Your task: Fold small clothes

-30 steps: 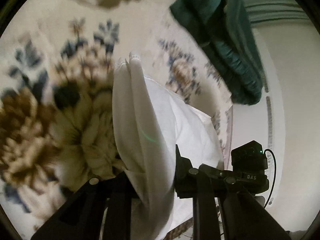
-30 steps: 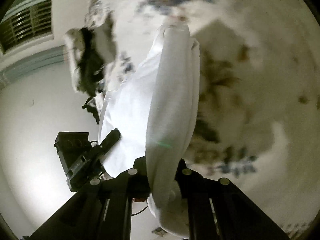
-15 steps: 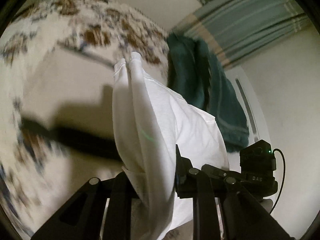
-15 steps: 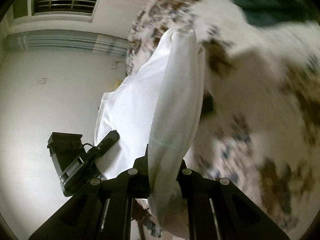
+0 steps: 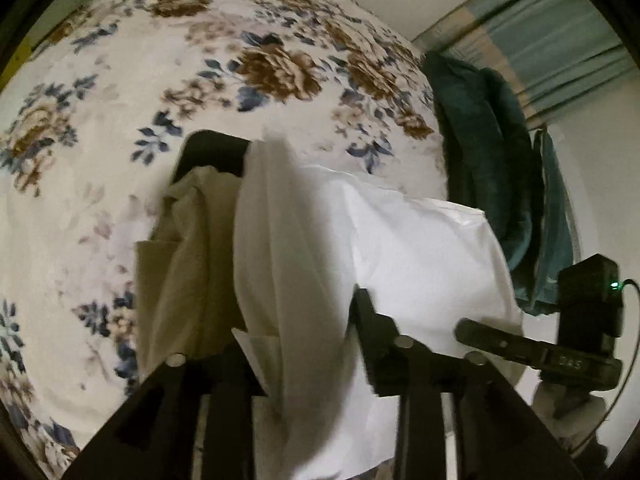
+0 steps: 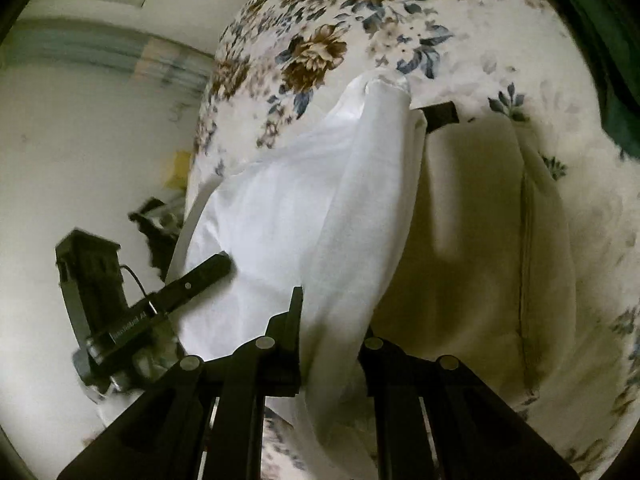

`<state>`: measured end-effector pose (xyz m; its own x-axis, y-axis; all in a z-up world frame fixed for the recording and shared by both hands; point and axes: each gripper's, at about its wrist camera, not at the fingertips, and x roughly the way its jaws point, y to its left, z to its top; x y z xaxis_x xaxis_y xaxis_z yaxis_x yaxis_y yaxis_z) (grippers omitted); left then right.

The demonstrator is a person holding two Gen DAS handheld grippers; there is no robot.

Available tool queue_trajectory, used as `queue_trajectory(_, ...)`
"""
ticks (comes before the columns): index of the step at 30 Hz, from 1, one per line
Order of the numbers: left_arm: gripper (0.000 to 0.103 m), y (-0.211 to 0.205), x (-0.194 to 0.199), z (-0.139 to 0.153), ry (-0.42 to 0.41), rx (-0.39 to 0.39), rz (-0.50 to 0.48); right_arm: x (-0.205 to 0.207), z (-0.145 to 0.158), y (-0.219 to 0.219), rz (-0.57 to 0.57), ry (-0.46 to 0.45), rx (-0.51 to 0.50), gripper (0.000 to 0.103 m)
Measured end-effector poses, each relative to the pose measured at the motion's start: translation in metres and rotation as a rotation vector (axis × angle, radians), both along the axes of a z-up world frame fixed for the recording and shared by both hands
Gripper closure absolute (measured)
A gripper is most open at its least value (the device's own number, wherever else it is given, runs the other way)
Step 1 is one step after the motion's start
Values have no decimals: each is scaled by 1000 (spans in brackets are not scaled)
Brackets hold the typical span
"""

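A bed with a flowered sheet fills the room below both hands; a dark green blanket lies heaped at its edge; a beige garment rests flat on the sheet. A white cloth hangs stretched between the two hands, above the bed and just beside the beige piece; the left tongs are clamped on one gathered end; the right tongs pinch the other.
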<state>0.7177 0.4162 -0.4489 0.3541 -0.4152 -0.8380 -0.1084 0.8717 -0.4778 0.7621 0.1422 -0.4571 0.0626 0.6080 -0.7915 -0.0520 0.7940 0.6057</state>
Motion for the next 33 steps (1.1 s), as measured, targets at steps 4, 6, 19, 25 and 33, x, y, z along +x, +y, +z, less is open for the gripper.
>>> queue_trajectory(4, 56, 4, -18, 16, -58, 154, 67, -11, 19, -6, -4, -36, -163, 58)
queue_trajectory(6, 35, 3, -26, 26, -94, 250, 87, -20, 30, -8, -15, -86, -304, 41)
queue_trajectory(19, 0, -39, -129, 116, -212, 508, 130, -155, 132, -23, -155, -332, -749, 0)
queue_trajectory(25, 0, -62, -201, 180, -292, 544, 146, -230, 203, -37, -204, -418, -757, 0)
queue_trajectory(33, 0, -90, -294, 262, -394, 561, 166, -348, 312, -52, -230, -570, -761, 0)
